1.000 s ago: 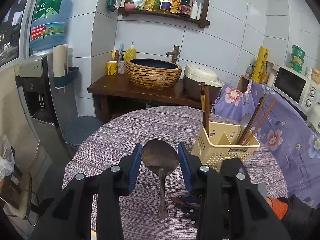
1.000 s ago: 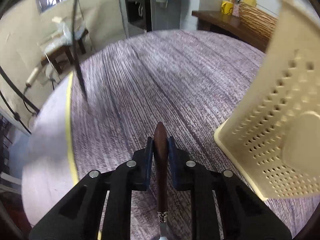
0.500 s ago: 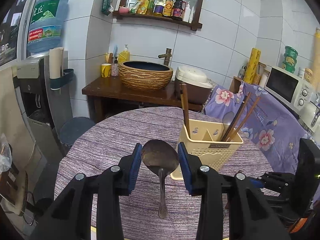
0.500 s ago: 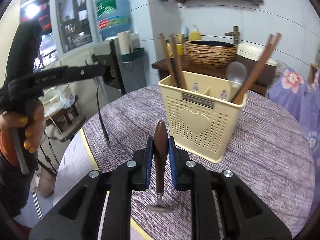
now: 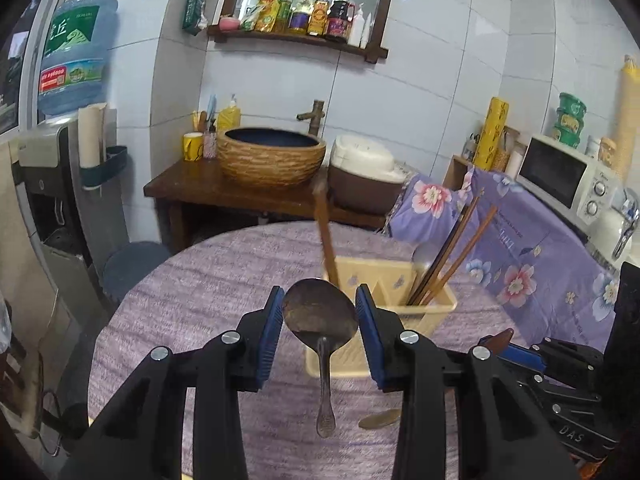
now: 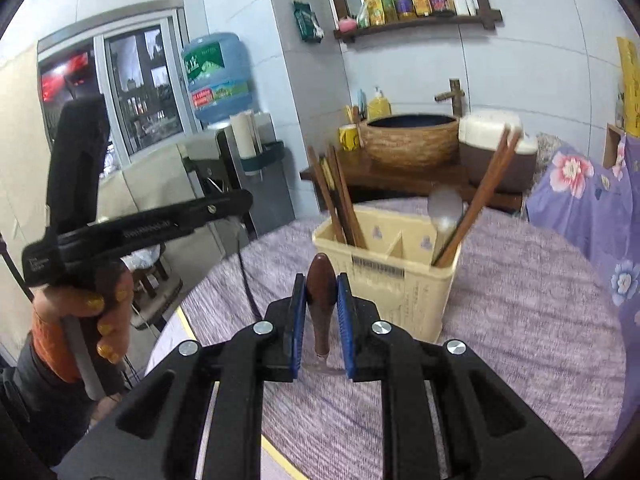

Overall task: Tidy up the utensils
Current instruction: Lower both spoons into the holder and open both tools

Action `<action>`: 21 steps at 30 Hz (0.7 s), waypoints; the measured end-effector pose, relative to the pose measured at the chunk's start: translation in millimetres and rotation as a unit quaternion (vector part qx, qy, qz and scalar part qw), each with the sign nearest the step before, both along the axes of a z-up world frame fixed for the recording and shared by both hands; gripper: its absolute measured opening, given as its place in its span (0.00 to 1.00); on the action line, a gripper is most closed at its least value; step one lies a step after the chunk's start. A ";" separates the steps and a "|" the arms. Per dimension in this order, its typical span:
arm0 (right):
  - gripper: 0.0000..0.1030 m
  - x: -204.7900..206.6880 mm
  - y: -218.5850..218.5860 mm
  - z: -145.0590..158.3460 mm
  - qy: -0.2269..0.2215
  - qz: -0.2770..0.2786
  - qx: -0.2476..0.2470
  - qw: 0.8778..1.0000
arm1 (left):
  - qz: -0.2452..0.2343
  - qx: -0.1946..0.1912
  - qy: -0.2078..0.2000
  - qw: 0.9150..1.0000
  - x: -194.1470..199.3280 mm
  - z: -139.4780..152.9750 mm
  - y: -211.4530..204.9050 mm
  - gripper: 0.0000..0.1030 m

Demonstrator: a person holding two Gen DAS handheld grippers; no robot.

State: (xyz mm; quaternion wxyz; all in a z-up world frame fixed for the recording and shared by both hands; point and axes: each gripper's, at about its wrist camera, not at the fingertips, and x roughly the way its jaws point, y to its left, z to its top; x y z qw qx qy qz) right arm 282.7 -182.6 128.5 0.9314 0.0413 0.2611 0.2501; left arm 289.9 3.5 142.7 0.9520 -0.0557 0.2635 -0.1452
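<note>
Above the round table covered in purple-grey woven cloth (image 5: pixel 208 280), the left gripper (image 5: pixel 319 316) clamps the bowl of a dull metal spoon (image 5: pixel 320 314) between its blue pads, the spoon's handle hanging down toward the camera. Just behind that spoon stands the cream perforated plastic utensil caddy (image 5: pixel 436 308), upright on the cloth. Brown wooden chopsticks (image 5: pixel 326 236) lean in the caddy's left compartment, and more brown chopsticks (image 5: pixel 456 256) lean out of its right one.

From the right wrist view, the right gripper (image 6: pixel 321 312) is clenched on the dark brown wooden handle of a utensil (image 6: pixel 320 300), held upright just in front of the caddy (image 6: pixel 404 292); its lower end is blurred. A rounded metal spoon (image 6: pixel 444 208) stands in the caddy's right compartment beside the chopsticks (image 6: pixel 476 204). Left of the caddy, the person's left hand (image 6: pixel 80 320), with yellow nails, grips the other tool's handle.
</note>
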 end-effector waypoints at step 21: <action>0.16 85.4 -22.8 33.7 -0.024 -0.082 -0.030 0.996 | 0.001 0.014 -0.028 1.000 83.3 3.7 -60.9 0.36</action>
